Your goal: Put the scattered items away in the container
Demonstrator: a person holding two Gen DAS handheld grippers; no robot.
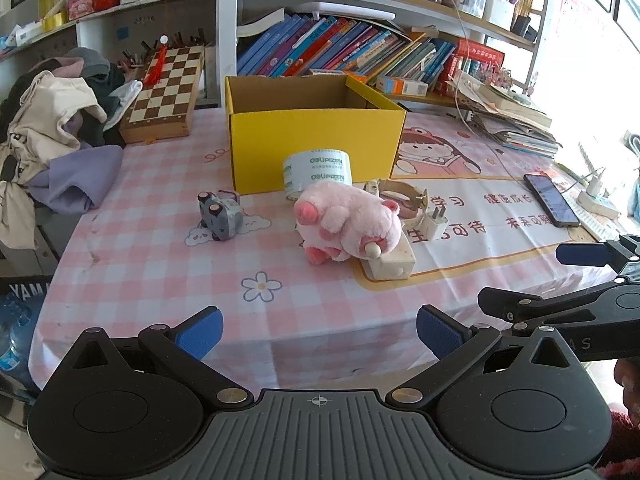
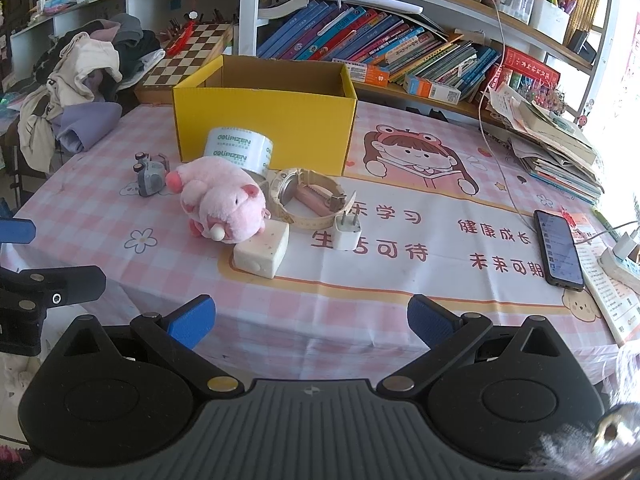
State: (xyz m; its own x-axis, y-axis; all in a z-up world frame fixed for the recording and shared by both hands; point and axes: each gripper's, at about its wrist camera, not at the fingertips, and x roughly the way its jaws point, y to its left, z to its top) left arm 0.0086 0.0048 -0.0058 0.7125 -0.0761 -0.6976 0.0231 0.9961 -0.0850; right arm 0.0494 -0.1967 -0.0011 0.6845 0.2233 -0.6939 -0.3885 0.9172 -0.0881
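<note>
An open yellow box (image 1: 316, 148) (image 2: 264, 128) stands at the back of the table. In front of it lie a tape roll (image 1: 318, 174) (image 2: 240, 154), a pink plush pig (image 1: 346, 220) (image 2: 222, 204), a grey toy car (image 1: 222, 216) (image 2: 150, 174), a cream block (image 1: 394, 262) (image 2: 262, 252), a wristwatch (image 1: 404, 196) (image 2: 308, 198) and a white charger plug (image 1: 434, 222) (image 2: 347, 230). My left gripper (image 1: 320, 334) is open and empty near the table's front edge. My right gripper (image 2: 312, 322) is open and empty, also at the front edge.
A phone (image 1: 551, 199) (image 2: 559, 250) and a power strip (image 2: 624, 262) lie at the right. A clothes pile (image 1: 52, 132) (image 2: 80, 80) and a chessboard (image 1: 164, 92) are at the left. Bookshelves (image 2: 380, 44) stand behind the box.
</note>
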